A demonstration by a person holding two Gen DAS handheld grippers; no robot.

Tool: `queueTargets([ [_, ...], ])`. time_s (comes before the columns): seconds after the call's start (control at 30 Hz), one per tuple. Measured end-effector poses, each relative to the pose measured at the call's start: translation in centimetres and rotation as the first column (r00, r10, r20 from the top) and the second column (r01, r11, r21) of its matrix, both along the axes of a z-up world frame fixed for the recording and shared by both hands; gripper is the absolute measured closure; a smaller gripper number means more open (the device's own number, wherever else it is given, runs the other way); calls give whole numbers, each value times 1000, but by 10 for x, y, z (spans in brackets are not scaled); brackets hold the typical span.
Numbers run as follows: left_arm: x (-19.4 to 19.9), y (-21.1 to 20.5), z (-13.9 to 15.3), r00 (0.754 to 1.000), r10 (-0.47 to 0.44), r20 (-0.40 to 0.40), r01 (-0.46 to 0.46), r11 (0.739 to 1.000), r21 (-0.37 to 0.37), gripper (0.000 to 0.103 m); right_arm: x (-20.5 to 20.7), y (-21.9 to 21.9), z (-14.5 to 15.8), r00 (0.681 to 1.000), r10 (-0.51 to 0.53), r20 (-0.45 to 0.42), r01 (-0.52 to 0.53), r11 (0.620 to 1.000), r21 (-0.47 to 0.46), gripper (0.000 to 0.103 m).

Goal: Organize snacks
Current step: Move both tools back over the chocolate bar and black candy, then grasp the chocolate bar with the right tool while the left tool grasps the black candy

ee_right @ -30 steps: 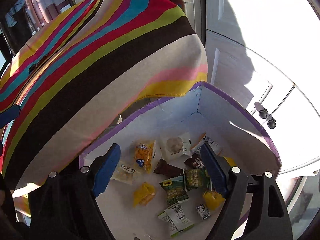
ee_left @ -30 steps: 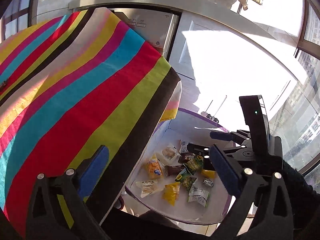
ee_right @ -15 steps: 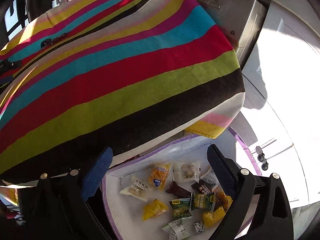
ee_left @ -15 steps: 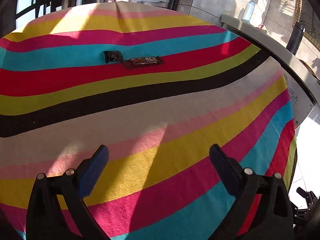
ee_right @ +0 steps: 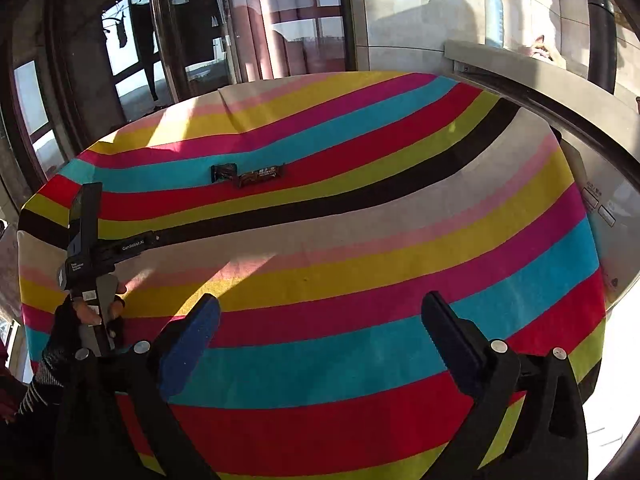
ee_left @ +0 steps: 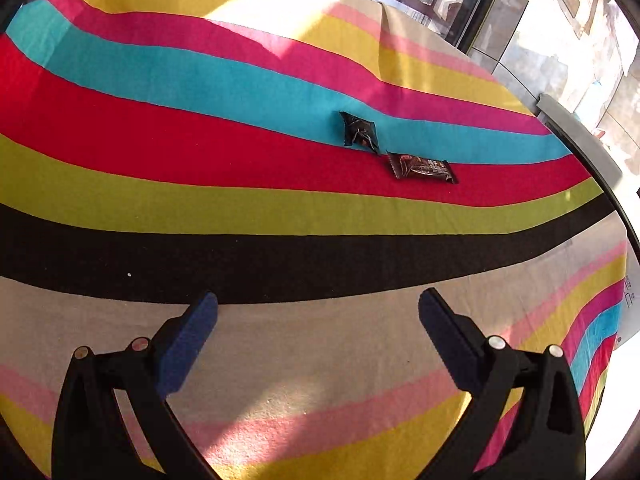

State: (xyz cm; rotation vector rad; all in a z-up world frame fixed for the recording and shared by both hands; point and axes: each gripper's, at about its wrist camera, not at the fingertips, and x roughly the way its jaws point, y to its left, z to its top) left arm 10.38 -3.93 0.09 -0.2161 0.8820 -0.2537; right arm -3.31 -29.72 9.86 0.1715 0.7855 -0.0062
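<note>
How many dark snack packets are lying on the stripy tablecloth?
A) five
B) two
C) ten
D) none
B: only a small dark packet and a longer dark bar lie side by side on the striped tablecloth; both open grippers, left and right, hold nothing.

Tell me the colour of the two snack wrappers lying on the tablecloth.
Both wrappers are dark brown, nearly black, seen best from the left wrist.
</note>
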Motion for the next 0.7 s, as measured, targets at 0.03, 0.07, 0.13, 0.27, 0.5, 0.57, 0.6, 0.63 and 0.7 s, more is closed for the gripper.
queueTargets([
  [0.03,0,0,0,1000,-3,3,3,1000,-11,3,31,8,-9,1000,6,-11,-5,999,37,5],
  [0.07,-1,1,0,1000,-3,6,3,1000,-23,3,60,15,-19,999,-9,-33,11,998,66,7],
  [0.13,-1,3,0,1000,-1,12,2,999,-40,2,116,25,-36,997,-43,-71,52,991,122,7],
  [0.27,-2,3,-2,1000,-2,18,2,999,-45,2,207,48,-54,983,-121,-137,142,978,150,17],
  [0.5,1,4,-4,1000,6,24,-5,999,-47,2,305,74,-72,943,-211,-258,240,967,84,24],
  [0.57,1,5,-4,1000,10,26,-8,999,-54,2,321,83,-79,933,-228,-278,241,971,11,24],
  [0.6,1,5,-5,1000,8,26,-7,999,-52,2,326,87,-82,932,-230,-280,230,973,-34,22],
  [0.63,3,5,-5,1000,5,26,-4,999,-50,2,328,90,-83,934,-227,-276,214,974,-77,22],
  [0.7,4,4,-5,1000,3,25,-2,999,-49,2,324,92,-85,942,-192,-275,174,981,-90,22],
])
